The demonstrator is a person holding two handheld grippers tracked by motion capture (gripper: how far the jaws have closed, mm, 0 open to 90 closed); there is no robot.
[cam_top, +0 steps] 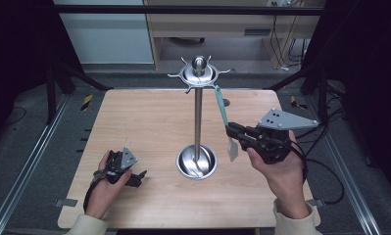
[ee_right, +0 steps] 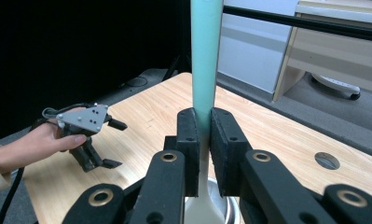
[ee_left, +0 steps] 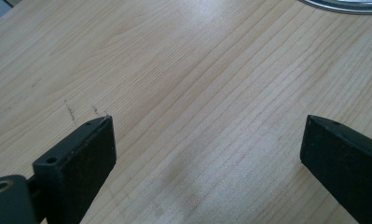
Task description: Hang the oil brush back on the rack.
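My right fingers [ee_right: 203, 140] were clenched on the teal spatula [cam_top: 223, 117], mid-handle, its long axis near upright: blade low beside the stand's dish-shaped base [cam_top: 197, 161], handle tip just below and right of the hook ring [cam_top: 199, 73]. The pole [cam_top: 198, 122] stood left of it. My left fingers [ee_left: 207, 154] rested released on the table [cam_top: 149, 122], well apart.

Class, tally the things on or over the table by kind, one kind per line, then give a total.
Hand-held grippers: 2, left hand-held gripper and right hand-held gripper
Spatulas: 1, spatula
Stands: 1, stand
Total: 4
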